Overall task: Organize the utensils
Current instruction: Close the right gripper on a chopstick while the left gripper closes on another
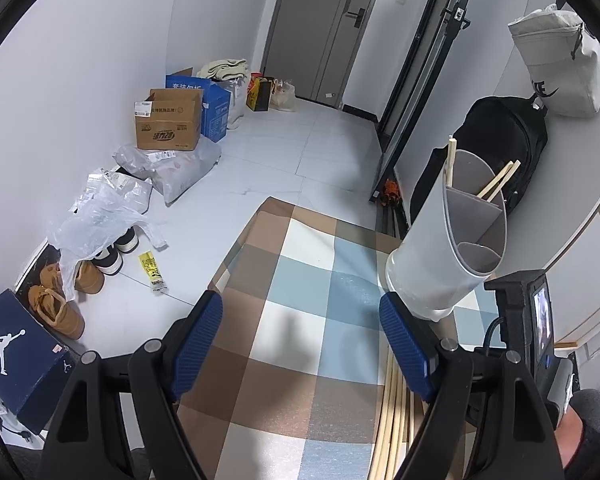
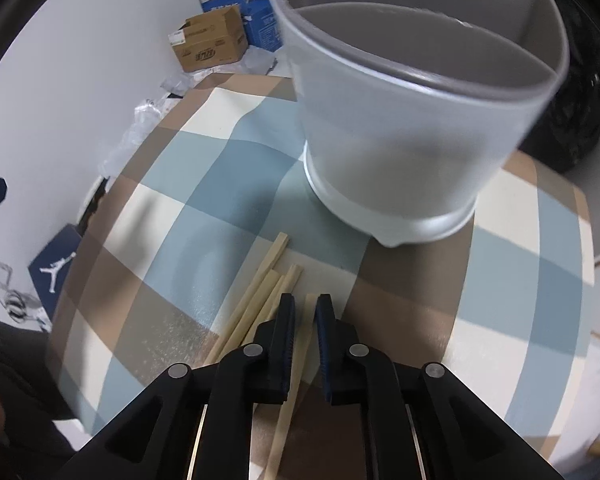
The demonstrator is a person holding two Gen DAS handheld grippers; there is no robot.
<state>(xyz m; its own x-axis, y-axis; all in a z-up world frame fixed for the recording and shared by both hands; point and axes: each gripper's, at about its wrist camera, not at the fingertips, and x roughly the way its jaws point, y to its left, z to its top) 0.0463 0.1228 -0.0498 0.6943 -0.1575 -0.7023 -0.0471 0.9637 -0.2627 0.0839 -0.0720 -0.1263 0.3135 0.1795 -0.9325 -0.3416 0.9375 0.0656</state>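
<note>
The right gripper [image 2: 305, 310] is angled steeply down at the table, its blue-padded jaws drawn nearly together around a single chopstick [image 2: 300, 344]. A thin gap shows on either side of the stick, so whether the pads actually press it I cannot tell. That chopstick runs between the fingers from near the camera toward the holder. Just to its left lies a loose bundle of chopsticks [image 2: 260, 292] on the checked tablecloth [image 2: 204, 184], their far ends close to the base of the utensil holder [image 2: 400, 148].

The holder stands upright on the far right part of the table, a pale grey tub with inner dividers. In the left wrist view the same utensil holder [image 1: 440, 240] shows chopsticks already in it [image 1: 498, 182], leaning out of the far compartments, one more [image 1: 450, 160] sticking up at its far left rim.

The left gripper [image 1: 300, 340] hangs over the tablecloth [image 1: 284, 304] with jaws spread wide and nothing between them. Its right fingertip sits just in front of the holder's base. Bundle ends [image 1: 392, 412] peek out by that right finger, near the table's near edge.

Off the table to the left: cardboard boxes [image 1: 168, 120], shoes [image 1: 60, 300], plastic bags [image 1: 100, 216].
</note>
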